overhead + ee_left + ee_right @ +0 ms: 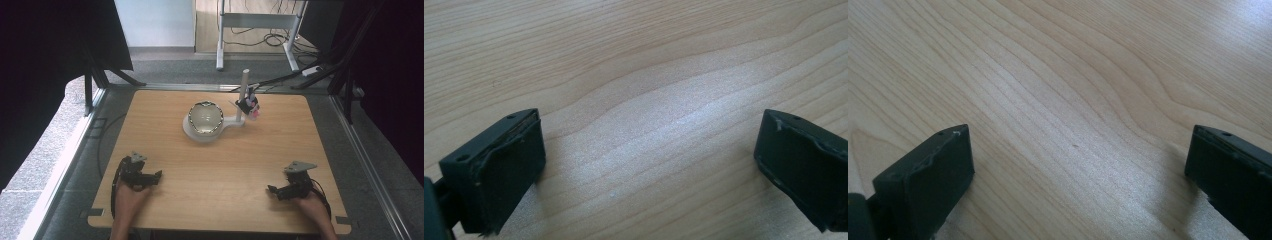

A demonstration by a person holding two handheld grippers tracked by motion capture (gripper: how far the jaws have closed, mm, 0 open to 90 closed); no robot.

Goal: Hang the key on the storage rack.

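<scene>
Both hands low on table [220,165]; left claw [156,176], right claw [271,190] agape.

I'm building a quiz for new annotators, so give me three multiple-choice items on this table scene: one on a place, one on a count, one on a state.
1. Where does the bowl sit?
A. On the white stand, mid-table toward the far edge
B. At the near left corner
C. On the floor

2. How many grippers rest near the table's near edge?
A. One
B. Two
C. Three

3. How do the right gripper's jaws stand?
A. Shut on the bowl
B. Shut empty
C. Open, bare wood between them

Answers: 1 A, the high view shows it there. 2 B, the left gripper and the right one. 3 C, its own view shows the gap.
</scene>
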